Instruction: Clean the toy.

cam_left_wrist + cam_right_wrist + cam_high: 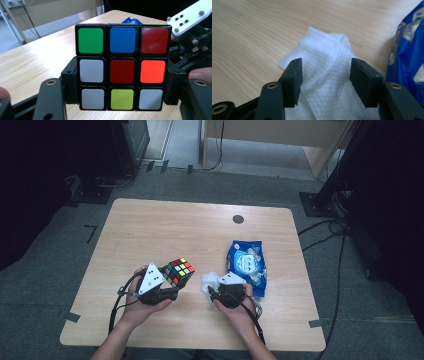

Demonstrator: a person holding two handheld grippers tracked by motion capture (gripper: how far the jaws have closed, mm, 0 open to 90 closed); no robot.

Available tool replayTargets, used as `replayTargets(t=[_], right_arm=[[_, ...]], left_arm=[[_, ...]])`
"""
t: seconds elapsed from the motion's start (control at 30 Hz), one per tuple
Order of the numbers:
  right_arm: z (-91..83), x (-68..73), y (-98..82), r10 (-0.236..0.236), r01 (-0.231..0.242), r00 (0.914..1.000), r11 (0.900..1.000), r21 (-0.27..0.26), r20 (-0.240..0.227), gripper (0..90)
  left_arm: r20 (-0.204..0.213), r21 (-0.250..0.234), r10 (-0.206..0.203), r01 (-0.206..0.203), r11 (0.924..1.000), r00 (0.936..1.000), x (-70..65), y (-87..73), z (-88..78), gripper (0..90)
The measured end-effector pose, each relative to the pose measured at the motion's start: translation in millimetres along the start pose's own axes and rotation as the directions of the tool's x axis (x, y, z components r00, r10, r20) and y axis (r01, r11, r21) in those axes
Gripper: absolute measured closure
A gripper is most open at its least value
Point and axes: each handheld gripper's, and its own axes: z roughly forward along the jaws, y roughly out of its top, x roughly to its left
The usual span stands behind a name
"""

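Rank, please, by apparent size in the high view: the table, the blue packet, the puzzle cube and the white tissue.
1. table
2. blue packet
3. puzzle cube, raised nearer the camera, so unsure
4. white tissue, partly hidden

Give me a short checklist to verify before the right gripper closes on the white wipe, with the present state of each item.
1. Left gripper grips the cube by two opposite sides: ok.
2. Wipe lies between the right gripper jaws: ok.
3. Right pads pressing the wipe: not ok; gaps show on both sides.
4. Blue packet stays outside the right jaws: ok.
5. Wipe lies flat: not ok, it is crumpled and folded.
6. Whether the jaw tips touch the table: cannot tell.
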Motion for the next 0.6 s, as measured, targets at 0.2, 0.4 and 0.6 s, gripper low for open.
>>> replayTargets(t=[0.2, 0.4, 0.6], right_arm=[[-2.4, -3.3, -2.7, 0.026, -0.026, 0.9996, 1.000, -0.018, 0.011, 71.9], [-9.3, -5.9, -0.2, 0.059, -0.060, 0.9970, 0.998, -0.005, -0.049, 87.7], [-36.4, 5.2, 19.9, 0.058, -0.070, 0.9938, 0.990, -0.124, -0.095, 87.9]], left_arm=[[0.007, 0.007, 0.006, -0.006, 1.0000, 1.0000, -2.5, -0.8, 2.5, 34.0], [0.015, 0.005, 0.010, -0.010, 0.9999, 0.9998, -4.6, -1.4, 3.6, 34.0], [0.024, 0.010, 0.012, -0.012, 0.9999, 0.9997, -6.6, -2.6, 5.7, 34.0]])
